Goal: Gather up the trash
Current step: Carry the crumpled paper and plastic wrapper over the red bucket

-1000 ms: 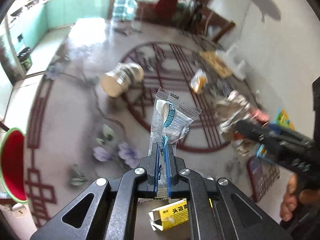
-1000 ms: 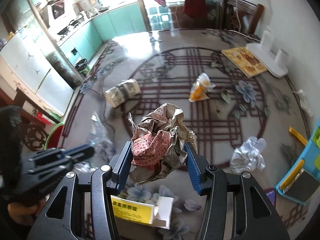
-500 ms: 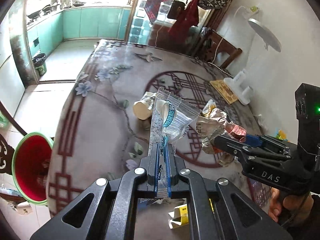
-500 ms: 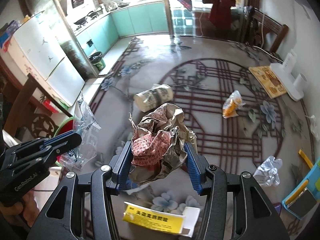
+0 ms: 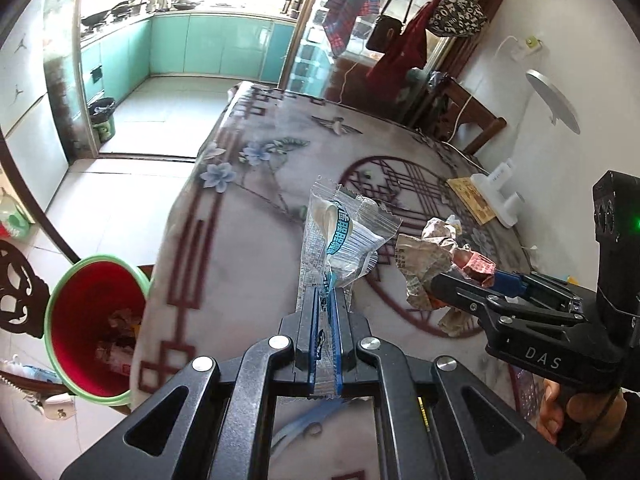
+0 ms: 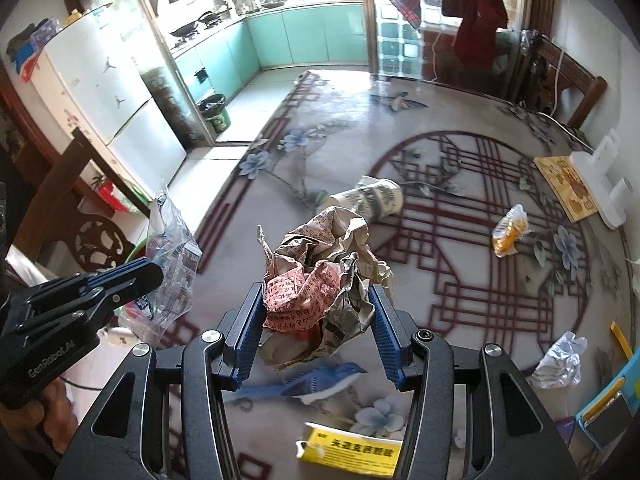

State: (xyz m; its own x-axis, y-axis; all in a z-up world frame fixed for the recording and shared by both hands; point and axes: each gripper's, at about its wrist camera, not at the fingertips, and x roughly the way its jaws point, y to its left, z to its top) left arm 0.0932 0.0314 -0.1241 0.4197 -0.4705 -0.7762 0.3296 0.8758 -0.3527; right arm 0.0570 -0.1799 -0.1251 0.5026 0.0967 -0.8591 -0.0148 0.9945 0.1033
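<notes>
So I've got both hands full right now. My left gripper [image 5: 325, 300] is pinched tight on the bottom edge of a clear plastic wrapper with blue print [image 5: 340, 236], so it sticks straight up out of the jaws, centre of the left view. My right gripper [image 6: 318, 320] is clamped around a crumpled wad of brown and pink printed paper [image 6: 324, 276], jaws partway apart because the wad is bulky.

I'm holding both off the patterned tabletop [image 5: 248, 240], I'd say so I can dump them together. The red bin with a green rim [image 5: 96, 324] sits on the floor at lower left of the left view, just past the table edge, already with some scraps inside.

Still lying on the table in the right view: a tipped paper cup [image 6: 370, 198] above centre, an orange snack wrapper [image 6: 509, 232] to the right, a crumpled clear wrapper [image 6: 560, 356] lower right, and a yellow box [image 6: 352, 450] at the bottom. Only the table edge lies between me and the bin.
</notes>
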